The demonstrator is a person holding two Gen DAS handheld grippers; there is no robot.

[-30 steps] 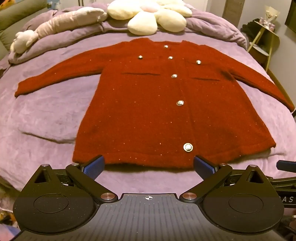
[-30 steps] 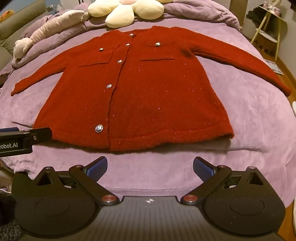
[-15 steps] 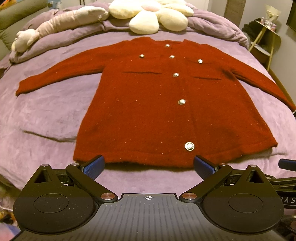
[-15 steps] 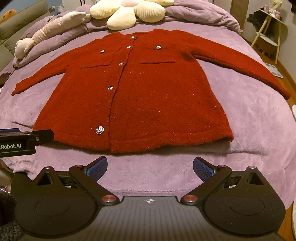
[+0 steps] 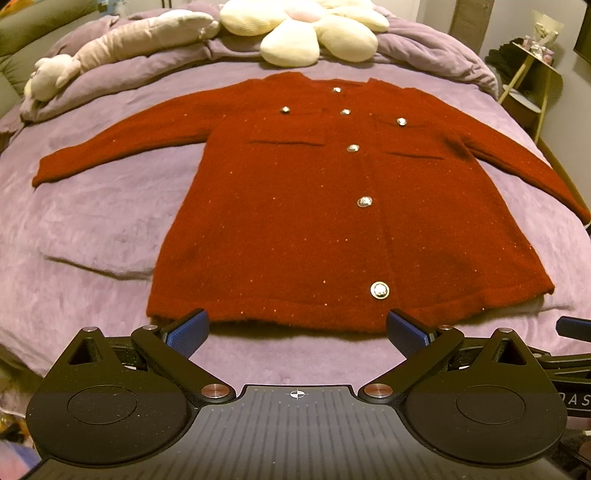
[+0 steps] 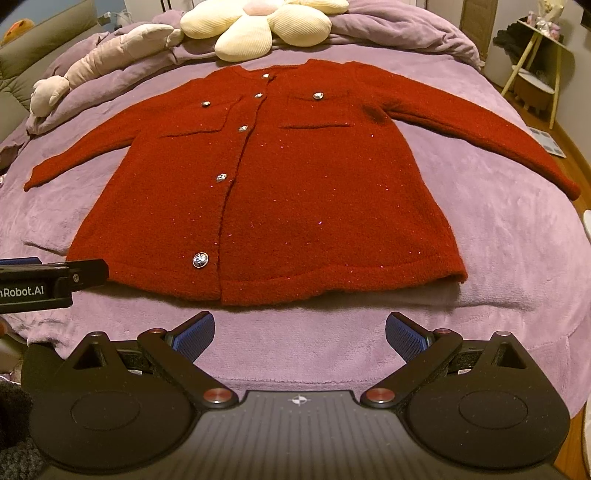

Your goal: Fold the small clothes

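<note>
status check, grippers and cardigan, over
Left gripper open, right gripper open, both short of the hem. Cardigan flat, buttoned, sleeves spread, unfolded. Nothing on it; flower pillow beyond the collar.

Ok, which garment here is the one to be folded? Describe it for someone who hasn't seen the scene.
A purple blanket covers the bed, with a cream flower-shaped pillow at its head. Spread flat below it lies a red cardigan, sleeves out, the only garment there, marked by shiny silver buttons.
</note>
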